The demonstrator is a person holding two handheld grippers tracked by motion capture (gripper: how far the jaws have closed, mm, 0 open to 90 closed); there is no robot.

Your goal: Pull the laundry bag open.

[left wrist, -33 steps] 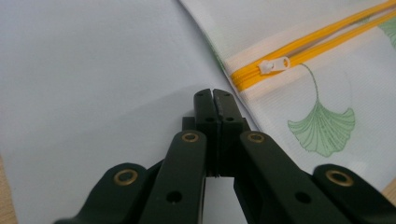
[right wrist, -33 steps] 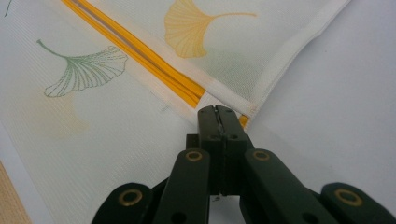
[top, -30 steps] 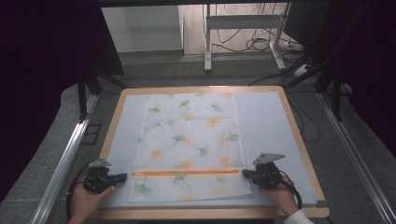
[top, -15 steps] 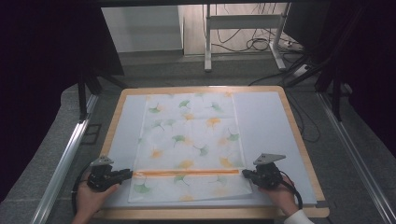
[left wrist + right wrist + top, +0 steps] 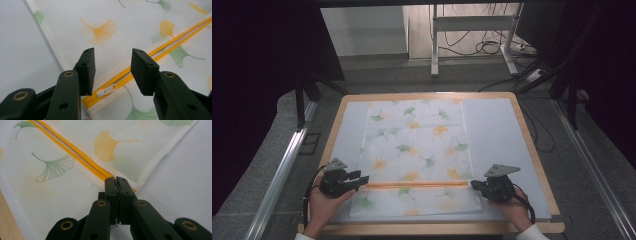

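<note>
1. Mesh laundry bag with a ginkgo-leaf print lies flat on the pale mat of the wooden-rimmed table, its yellow zipper running across the near part between my two grippers.
2. My left gripper has its jaws apart, straddling the zipper's end; the white zipper pull sits just below and between them, not yet gripped.
3. My right gripper is clamped together on the bag's corner at the zipper's other end, pinching the fabric edge there.
4. I judge the bag light, thin and floppy: it will slide and bunch unless one end stays pinned. The pull is small and slick, so I would take it squarely across its tab.
5. Hard to make out: whether the slot between the zipper's two yellow tapes is open along its whole run, and how much cloth sits between the right jaws.
</note>
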